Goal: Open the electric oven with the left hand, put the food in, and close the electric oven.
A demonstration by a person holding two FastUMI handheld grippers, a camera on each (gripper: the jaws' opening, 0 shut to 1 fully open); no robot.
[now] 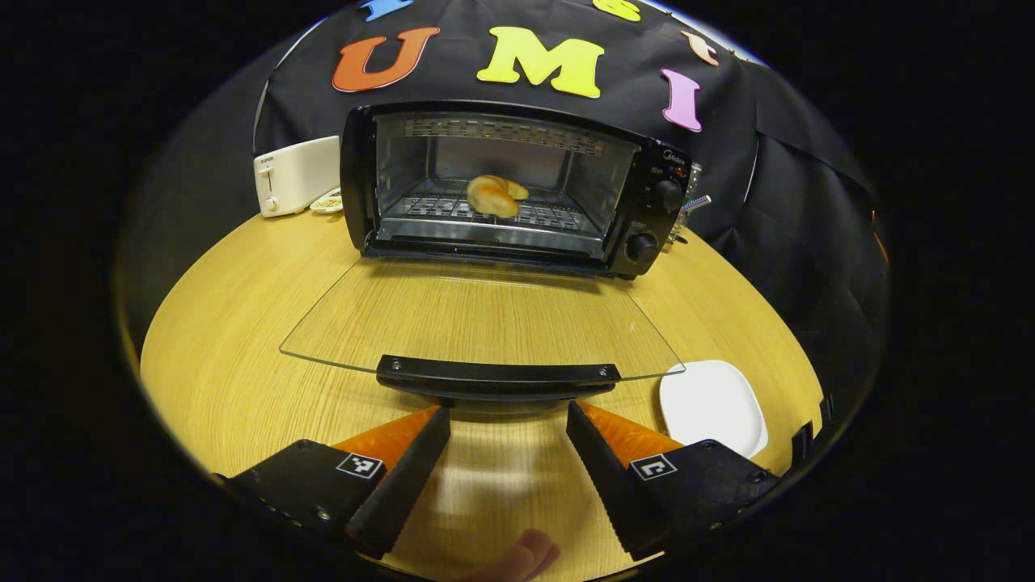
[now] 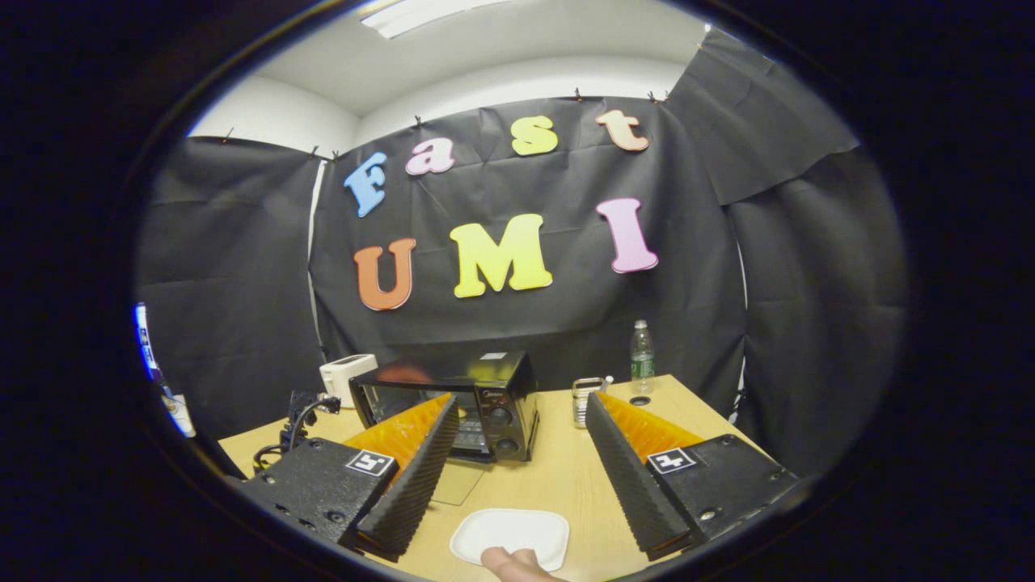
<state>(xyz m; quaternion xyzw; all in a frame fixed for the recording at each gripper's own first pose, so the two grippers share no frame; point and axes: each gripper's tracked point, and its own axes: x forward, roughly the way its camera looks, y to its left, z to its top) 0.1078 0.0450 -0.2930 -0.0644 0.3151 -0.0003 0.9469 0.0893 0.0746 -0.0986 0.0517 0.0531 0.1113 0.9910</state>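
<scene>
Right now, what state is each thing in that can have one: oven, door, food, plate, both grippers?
Electric oven: open, cavity exposed.
Glass door: swung fully down, lying flat over the table.
Door handle: free, just ahead of the left gripper's fingertips.
Bread: inside, on the rack.
White plate: empty, on the table.
Left gripper: open, holding nothing.
Right gripper: open, holding nothing, raised above the plate.

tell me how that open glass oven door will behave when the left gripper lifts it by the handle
The glass door is a rigid pane, so it should swing up stiffly on its hinge. Its black handle looks smooth, so open fingers of the left gripper might slip. Being glass, it is probably fragile if slammed.
</scene>
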